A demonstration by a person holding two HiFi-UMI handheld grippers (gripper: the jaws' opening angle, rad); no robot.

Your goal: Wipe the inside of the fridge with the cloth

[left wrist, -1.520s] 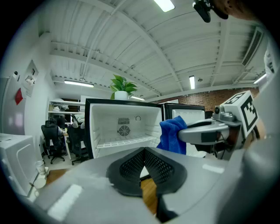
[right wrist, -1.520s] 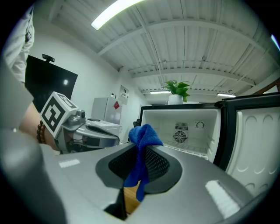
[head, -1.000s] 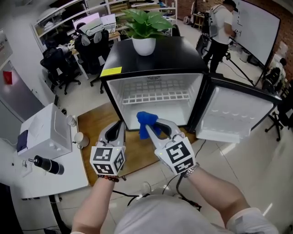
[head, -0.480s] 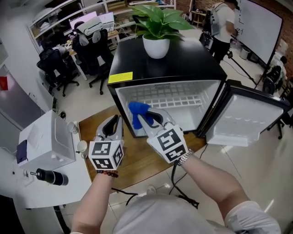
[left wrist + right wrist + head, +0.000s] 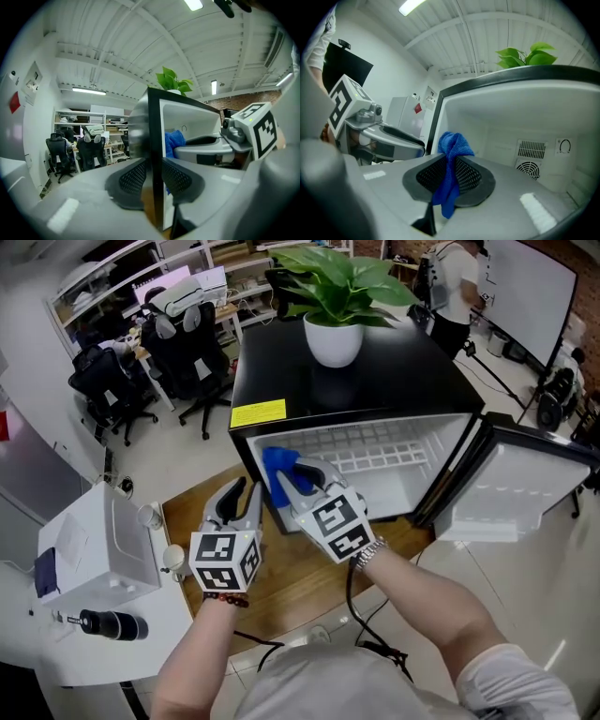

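Grippers meet at the mouth of the open fridge: the left gripper, nearest, has just been opening its jaws, which now stand parted astride the front edge of the left wall, likely to steady the cabinet; pad contact is unclear. Just right and farther in, the right gripper is clenched on the blue cloth, bunched beyond the pads so it can rub the inner left wall. Wiping looks barely started.

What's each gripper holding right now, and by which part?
Right gripper pinches the blue cloth mid-length. Left gripper holds nothing: its jaws have just been opening and straddle the fridge's side wall without clamping.
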